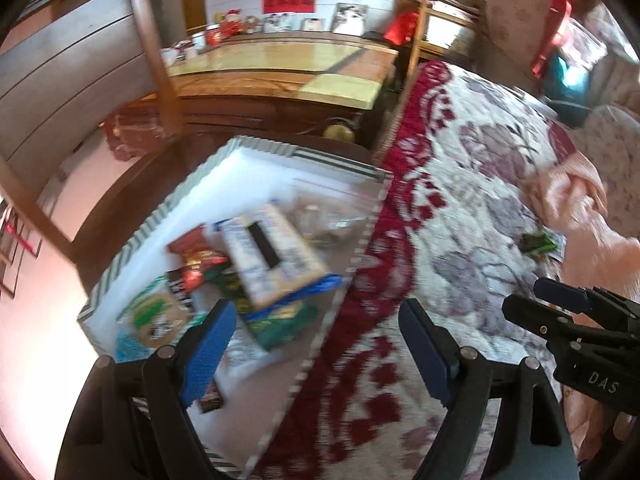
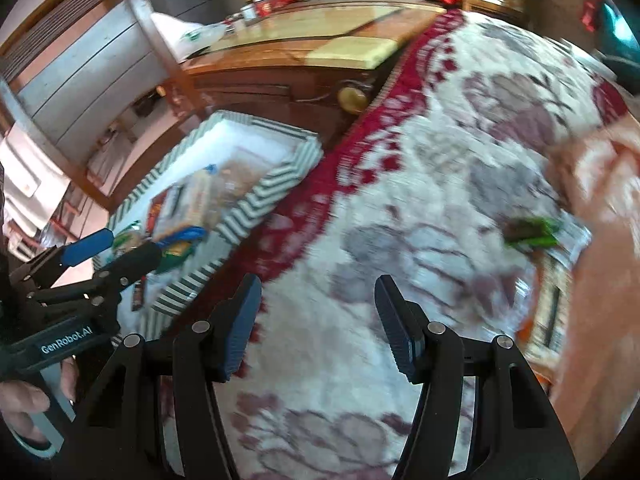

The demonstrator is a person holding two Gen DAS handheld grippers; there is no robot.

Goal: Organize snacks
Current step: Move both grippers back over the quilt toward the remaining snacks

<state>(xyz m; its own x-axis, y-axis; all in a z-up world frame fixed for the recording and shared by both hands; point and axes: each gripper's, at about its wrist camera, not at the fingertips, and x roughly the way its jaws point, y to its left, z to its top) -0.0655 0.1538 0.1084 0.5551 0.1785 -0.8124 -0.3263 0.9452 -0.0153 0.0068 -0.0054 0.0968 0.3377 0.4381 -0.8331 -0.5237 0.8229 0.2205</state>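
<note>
A white box with a green-striped rim (image 1: 256,145) sits at the bed's left edge and holds several snack packs, among them a cream and blue box (image 1: 276,256), a red pack (image 1: 196,252) and a green round-label pack (image 1: 156,316). The striped box shows in the right wrist view (image 2: 256,204) too. My left gripper (image 1: 316,344) is open and empty over the box's near right corner. My right gripper (image 2: 318,320) is open and empty above the floral bedspread (image 2: 400,184). A green snack pack (image 2: 532,232) lies on the bedspread to the right, also seen in the left wrist view (image 1: 538,242).
A wooden cabinet (image 1: 280,80) with jars and photos stands behind the box. A pink blanket (image 1: 580,200) is bunched at the right. More packs (image 2: 552,304) lie by the blanket, blurred. A wooden post (image 1: 156,52) rises at the left.
</note>
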